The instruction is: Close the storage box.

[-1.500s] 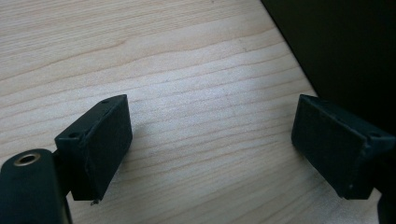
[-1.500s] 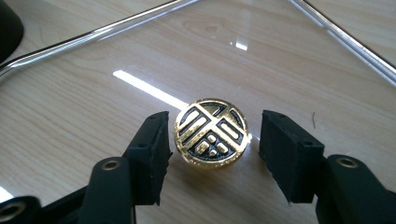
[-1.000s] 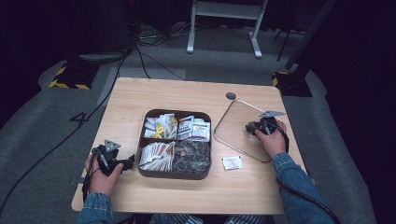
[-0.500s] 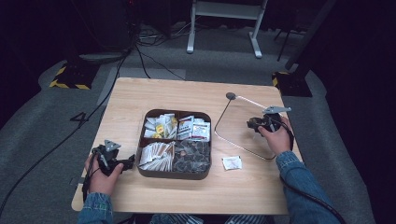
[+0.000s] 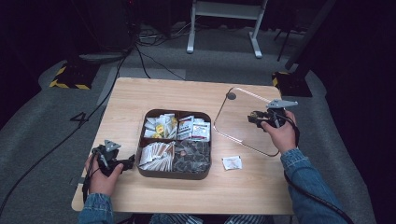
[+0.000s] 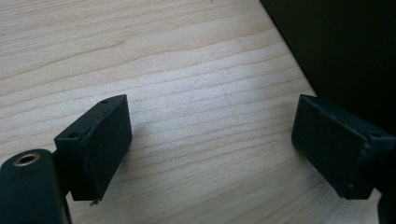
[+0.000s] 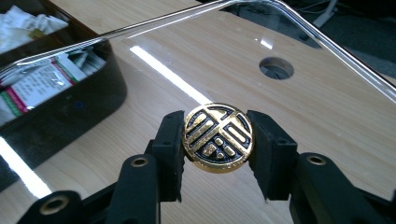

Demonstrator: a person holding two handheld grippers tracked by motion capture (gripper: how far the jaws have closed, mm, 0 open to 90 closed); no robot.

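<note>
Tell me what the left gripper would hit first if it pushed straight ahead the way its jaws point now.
Probably the dark box. The left gripper, jaws open and empty, points across bare table toward the box's near wall, the dark face at the upper right of its own view. How large the gap is remains unclear.

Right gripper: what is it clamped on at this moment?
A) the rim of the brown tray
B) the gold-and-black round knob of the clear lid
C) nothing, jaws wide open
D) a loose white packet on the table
B: in the right gripper view the right gripper has both jaws pressed against the round knob on the clear lid.
</note>
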